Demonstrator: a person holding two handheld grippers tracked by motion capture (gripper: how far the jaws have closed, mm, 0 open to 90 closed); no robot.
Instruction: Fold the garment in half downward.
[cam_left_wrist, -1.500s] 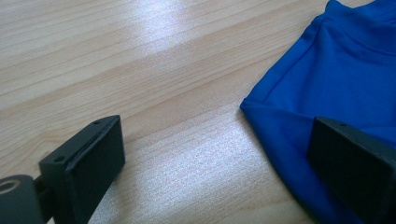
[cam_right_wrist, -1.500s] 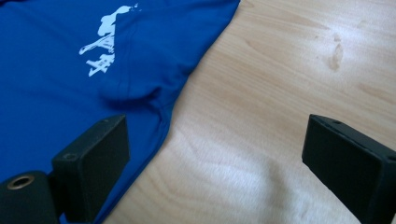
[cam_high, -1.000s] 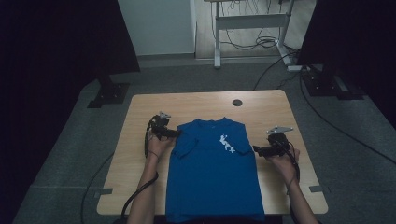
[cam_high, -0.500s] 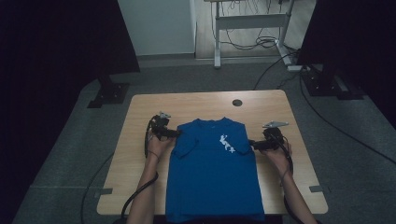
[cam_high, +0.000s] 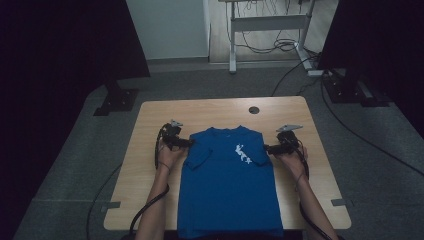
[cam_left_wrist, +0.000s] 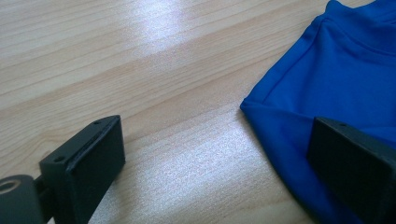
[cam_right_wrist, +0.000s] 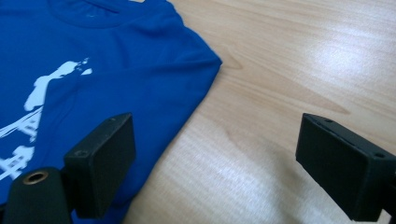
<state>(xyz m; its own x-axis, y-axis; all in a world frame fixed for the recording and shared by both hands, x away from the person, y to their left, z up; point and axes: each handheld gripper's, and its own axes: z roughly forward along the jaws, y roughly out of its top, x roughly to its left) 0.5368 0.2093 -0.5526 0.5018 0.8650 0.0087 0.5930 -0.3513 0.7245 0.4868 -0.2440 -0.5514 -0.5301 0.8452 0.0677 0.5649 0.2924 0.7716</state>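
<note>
A blue T-shirt (cam_high: 230, 185) with a white print lies flat on the wooden table (cam_high: 210, 112), its hem hanging over the near edge. My left gripper (cam_high: 187, 143) rests at the shirt's left sleeve, open. In the left gripper view (cam_left_wrist: 219, 140) the sleeve (cam_left_wrist: 350, 70) lies in front of the right-hand jaw, with bare wood between the jaws. My right gripper (cam_high: 269, 148) is at the shirt's right edge, open. Its jaws have just been closing a little. In the right gripper view (cam_right_wrist: 217, 140) the shirt's folded edge (cam_right_wrist: 93, 70) lies by the left-hand jaw, and nothing is pinched.
A round cable hole (cam_high: 254, 110) sits near the table's far edge. Black stands (cam_high: 117, 97) rise at the left and right on the grey floor. A white desk frame (cam_high: 265, 25) with cables stands behind. Bare wood flanks the shirt on both sides.
My right gripper has moved left across the table toward the shirt's right edge. The left gripper and the shirt have stayed where they were.
</note>
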